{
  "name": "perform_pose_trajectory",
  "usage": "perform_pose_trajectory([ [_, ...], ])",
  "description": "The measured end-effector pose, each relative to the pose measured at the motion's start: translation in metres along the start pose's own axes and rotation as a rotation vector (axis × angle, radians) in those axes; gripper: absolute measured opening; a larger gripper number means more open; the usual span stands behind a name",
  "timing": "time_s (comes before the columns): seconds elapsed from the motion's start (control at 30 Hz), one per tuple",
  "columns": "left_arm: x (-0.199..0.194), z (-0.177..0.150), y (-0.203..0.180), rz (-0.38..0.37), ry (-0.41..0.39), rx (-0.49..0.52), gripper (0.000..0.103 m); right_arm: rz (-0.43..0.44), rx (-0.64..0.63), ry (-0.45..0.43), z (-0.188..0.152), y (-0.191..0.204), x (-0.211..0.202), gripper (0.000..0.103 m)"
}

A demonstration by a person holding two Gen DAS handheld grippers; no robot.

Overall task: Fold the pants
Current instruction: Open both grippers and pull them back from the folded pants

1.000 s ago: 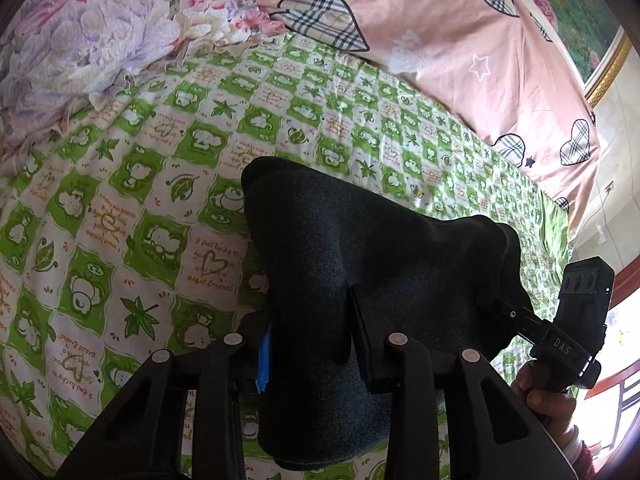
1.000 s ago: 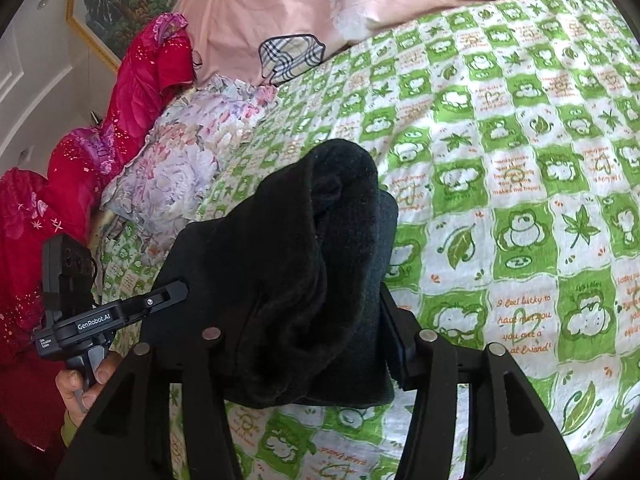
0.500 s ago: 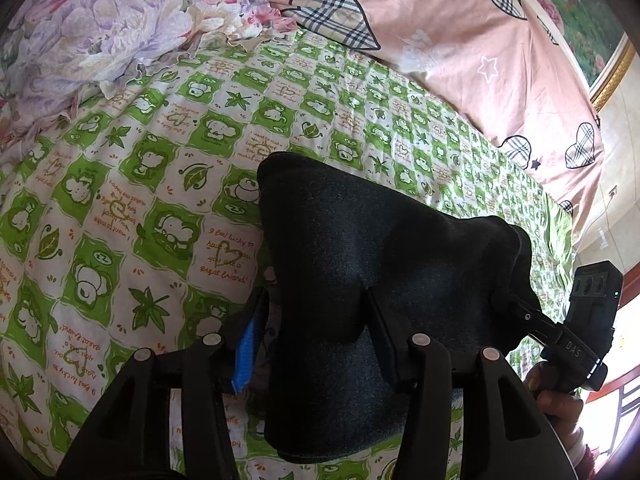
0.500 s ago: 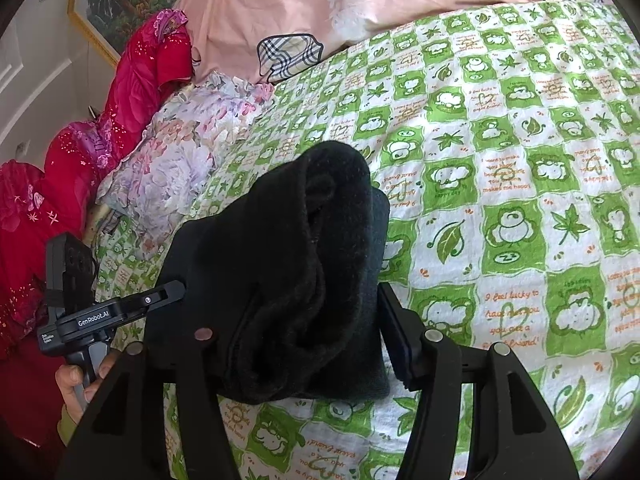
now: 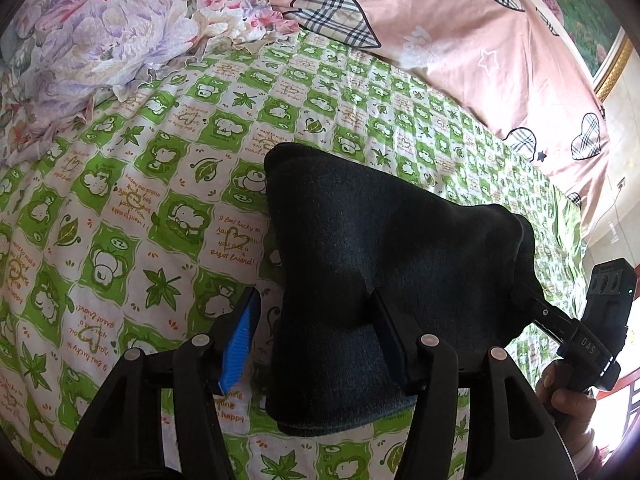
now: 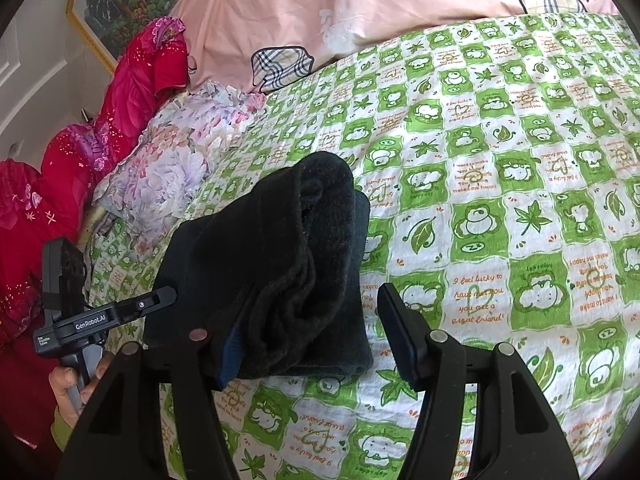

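Note:
The dark pants [image 5: 384, 264] lie folded into a thick bundle on the green and white patterned bedsheet [image 5: 132, 216]. My left gripper [image 5: 316, 340] is open, its jaws standing on either side of the bundle's near end. In the right wrist view the pants [image 6: 280, 264] show as a stacked black bundle. My right gripper [image 6: 312, 332] is open too, with the bundle's edge lying between the spread jaws, nearer the left one. Each gripper shows in the other's view, the right gripper [image 5: 560, 320] at the bundle's far side and the left gripper [image 6: 120, 308] likewise.
A floral quilt [image 5: 100, 32] is heaped at the far left. A pink cover with plaid hearts [image 5: 440, 28] lies along the head of the bed. Red bedding [image 6: 92, 140] is piled beside the floral quilt. A framed picture [image 6: 120, 0] hangs on the wall.
Both grippers have opened and let go of the pants. The bundle has come down and now rests on the sheet.

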State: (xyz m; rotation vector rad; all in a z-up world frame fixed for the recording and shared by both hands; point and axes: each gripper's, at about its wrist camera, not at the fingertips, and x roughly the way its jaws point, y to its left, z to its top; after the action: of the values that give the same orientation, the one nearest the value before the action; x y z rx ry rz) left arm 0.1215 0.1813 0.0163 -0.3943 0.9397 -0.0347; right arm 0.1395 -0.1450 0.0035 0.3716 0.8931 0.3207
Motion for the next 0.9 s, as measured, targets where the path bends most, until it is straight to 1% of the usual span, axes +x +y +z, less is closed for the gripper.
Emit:
perform_pose_trajectory([
  [0.1,-0.007,-0.004,-0.003,0.014,-0.013,0.008,0.059,-0.008,-0.012,-0.013,-0.003,0.005,-0.007,0.062],
  [0.17,-0.013,-0.009,-0.005,0.027,-0.024,0.016,0.063,-0.019,-0.023,-0.022,-0.005,0.009,-0.013,0.063],
  [0.2,-0.015,-0.011,-0.007,0.035,-0.030,0.022,0.065,-0.027,-0.030,-0.029,-0.007,0.011,-0.018,0.066],
  [0.27,-0.023,-0.018,-0.012,0.066,-0.049,0.035,0.074,-0.046,-0.054,-0.049,-0.011,0.017,-0.026,0.071],
  [0.33,-0.032,-0.025,-0.015,0.088,-0.074,0.044,0.076,-0.068,-0.090,-0.064,-0.016,0.026,-0.033,0.077],
  [0.43,-0.043,-0.037,-0.023,0.117,-0.100,0.061,0.081,-0.100,-0.159,-0.077,-0.025,0.040,-0.043,0.081],
  [0.53,-0.055,-0.051,-0.030,0.141,-0.127,0.081,0.082,-0.131,-0.226,-0.087,-0.034,0.054,-0.050,0.087],
  [0.7,-0.063,-0.069,-0.036,0.174,-0.138,0.091,0.083,-0.173,-0.327,-0.110,-0.051,0.075,-0.059,0.090],
  [0.77,-0.065,-0.076,-0.039,0.205,-0.144,0.099,0.083,-0.184,-0.354,-0.119,-0.056,0.080,-0.062,0.092],
  [0.9,-0.068,-0.081,-0.040,0.245,-0.172,0.108,0.083,-0.182,-0.369,-0.133,-0.063,0.085,-0.064,0.096],
])
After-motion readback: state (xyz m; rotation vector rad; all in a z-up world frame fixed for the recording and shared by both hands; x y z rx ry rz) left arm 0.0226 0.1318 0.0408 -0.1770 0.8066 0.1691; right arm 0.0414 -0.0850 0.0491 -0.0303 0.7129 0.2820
